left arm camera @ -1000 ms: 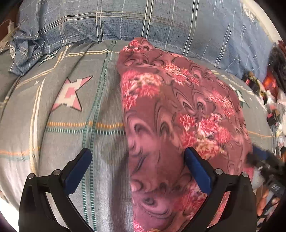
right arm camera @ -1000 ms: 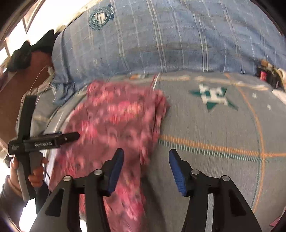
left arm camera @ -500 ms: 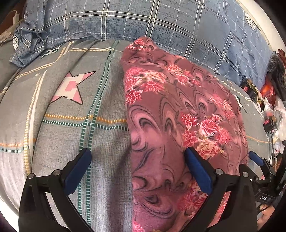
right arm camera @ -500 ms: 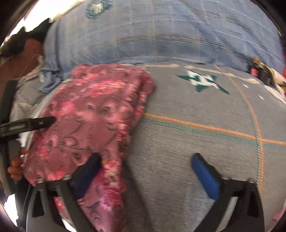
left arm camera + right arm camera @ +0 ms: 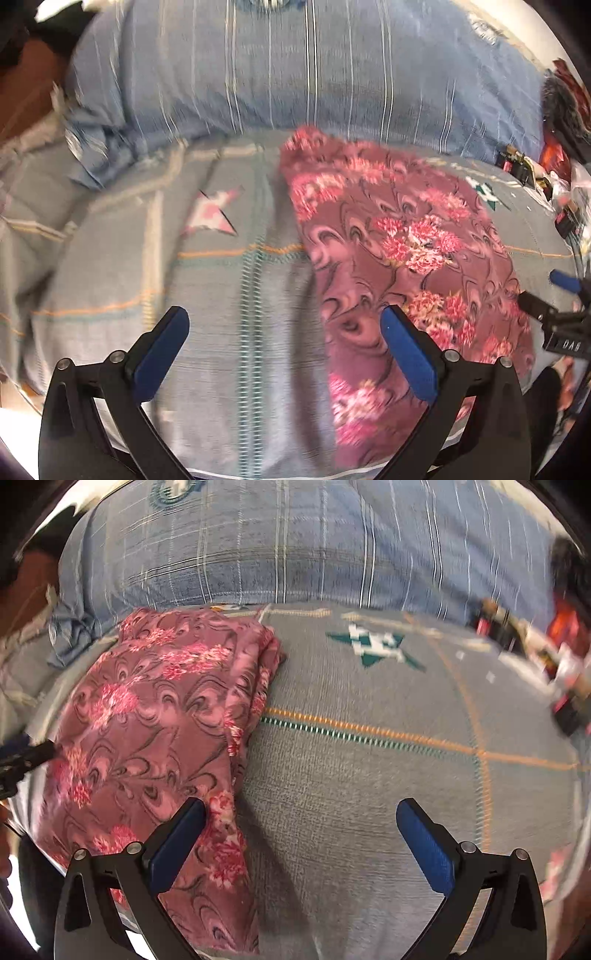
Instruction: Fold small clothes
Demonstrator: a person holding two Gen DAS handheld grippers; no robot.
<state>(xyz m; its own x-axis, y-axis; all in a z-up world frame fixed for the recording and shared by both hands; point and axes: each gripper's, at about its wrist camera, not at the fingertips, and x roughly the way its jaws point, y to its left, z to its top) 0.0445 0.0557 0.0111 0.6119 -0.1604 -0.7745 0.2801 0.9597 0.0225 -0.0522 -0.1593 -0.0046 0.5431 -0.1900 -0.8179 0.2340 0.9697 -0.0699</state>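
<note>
A pink floral garment [image 5: 399, 251] lies folded into a long strip on the grey patterned bedspread [image 5: 229, 288]; it also shows in the right wrist view [image 5: 155, 738]. My left gripper [image 5: 284, 332] is open above the garment's left edge, its right finger [image 5: 406, 354] over the cloth. My right gripper [image 5: 301, 827] is open at the garment's right edge, its left finger [image 5: 177, 842] over the cloth. Each gripper shows at the other view's edge: the right one [image 5: 554, 310] and the left one [image 5: 22, 760]. Neither holds anything.
A blue plaid pillow [image 5: 303, 70] lies across the back of the bed [image 5: 295, 542]. Small cluttered items [image 5: 554, 177] sit at the far right [image 5: 535, 653]. A pink star [image 5: 214, 214] and a green star [image 5: 373, 646] mark the bedspread.
Both grippers have drawn back from the garment, so more pillow shows. The right gripper opened wide between one second and half a second ago. The garment stays folded.
</note>
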